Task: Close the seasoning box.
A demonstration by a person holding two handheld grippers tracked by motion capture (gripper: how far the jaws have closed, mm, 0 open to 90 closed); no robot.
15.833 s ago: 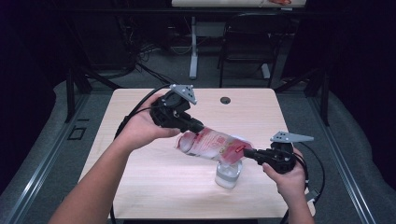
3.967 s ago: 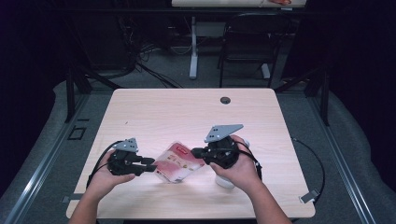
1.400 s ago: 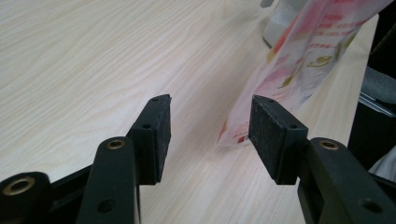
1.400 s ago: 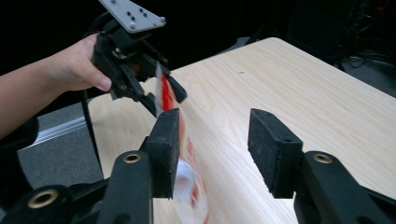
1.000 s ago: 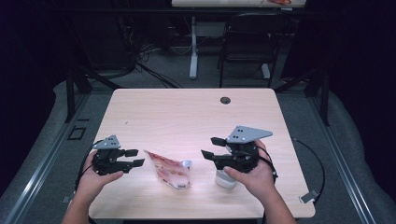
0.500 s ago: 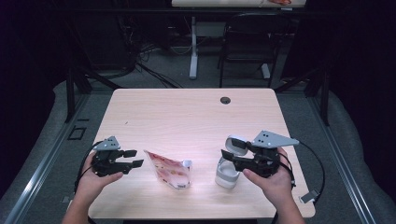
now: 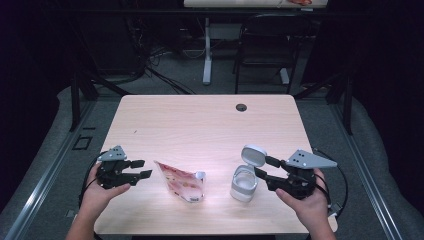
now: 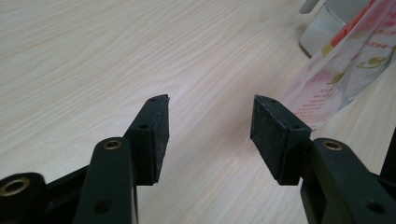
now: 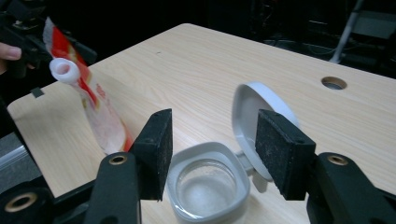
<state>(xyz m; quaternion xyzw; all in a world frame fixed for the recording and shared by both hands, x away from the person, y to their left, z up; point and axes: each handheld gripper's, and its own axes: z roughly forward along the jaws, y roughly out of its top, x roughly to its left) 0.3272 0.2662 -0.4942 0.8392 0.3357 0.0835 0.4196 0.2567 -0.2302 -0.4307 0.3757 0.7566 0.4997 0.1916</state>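
Two black grippers hang over the pale wood-grain table (image 7: 200, 125), each with flat, rough-faced pads set apart and nothing between them. The right gripper (image 7: 261, 166), topped by a grey three-cornered plate, has its jaws open just beside the jar (image 7: 244, 183), a small clear, rounded-square container with a thick white rim. The jar's white hinged lid (image 7: 253, 155) stands open, tilted up on its far side, next to the upper jaw. Left of the jar, a little apart from it, lies the pouch (image 7: 181, 182): soft, glossy, red-and-pink printed film with a white round spout (image 9: 64, 70) that seems to point toward the jar. Farther left of the jar, beyond the pouch, the left gripper (image 7: 140, 168) is held with its jaws spread, pointing at the pouch's tapered end.
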